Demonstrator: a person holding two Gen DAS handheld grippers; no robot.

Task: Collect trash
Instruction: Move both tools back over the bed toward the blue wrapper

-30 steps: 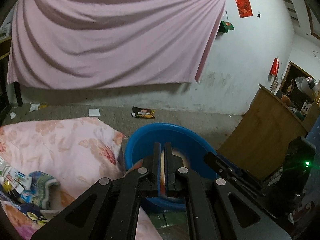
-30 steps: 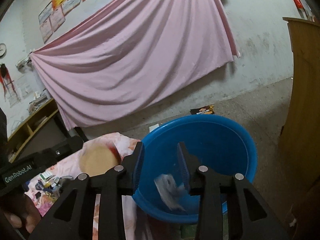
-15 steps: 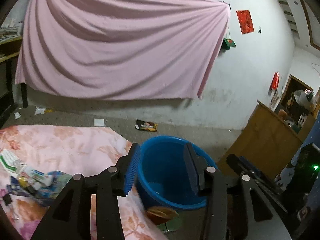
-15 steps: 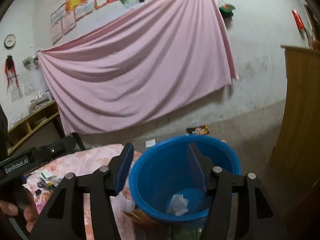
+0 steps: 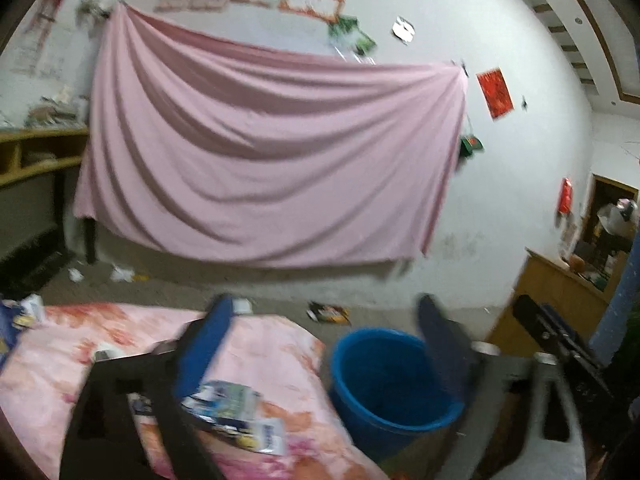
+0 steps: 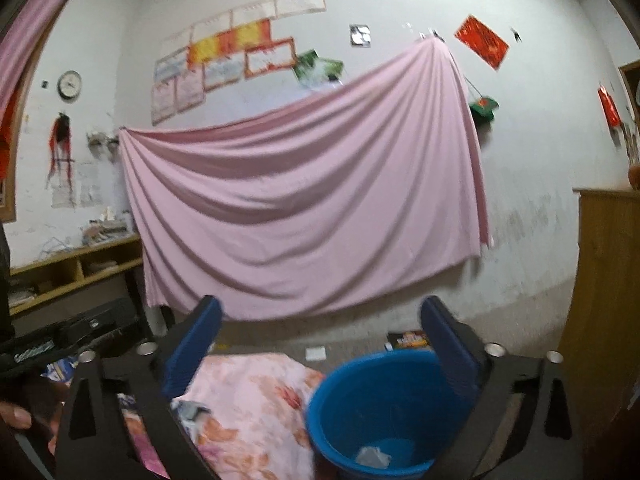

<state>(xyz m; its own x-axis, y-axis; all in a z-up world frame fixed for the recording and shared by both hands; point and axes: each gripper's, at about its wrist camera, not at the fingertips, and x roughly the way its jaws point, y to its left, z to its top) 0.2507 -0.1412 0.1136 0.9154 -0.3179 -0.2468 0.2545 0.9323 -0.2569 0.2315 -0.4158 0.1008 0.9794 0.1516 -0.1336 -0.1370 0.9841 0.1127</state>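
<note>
Right wrist: blue bucket stands upright, mouth up, crumpled wrapper inside.

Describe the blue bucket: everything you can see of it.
The blue bucket is a round, open-topped tub that looks like smooth plastic, with a rolled rim and walls tapering downward. It stands upright on the floor, right against the edge of the floral cloth. Inside on its bottom lies a crumpled pale wrapper. No gripper touches it.
</note>
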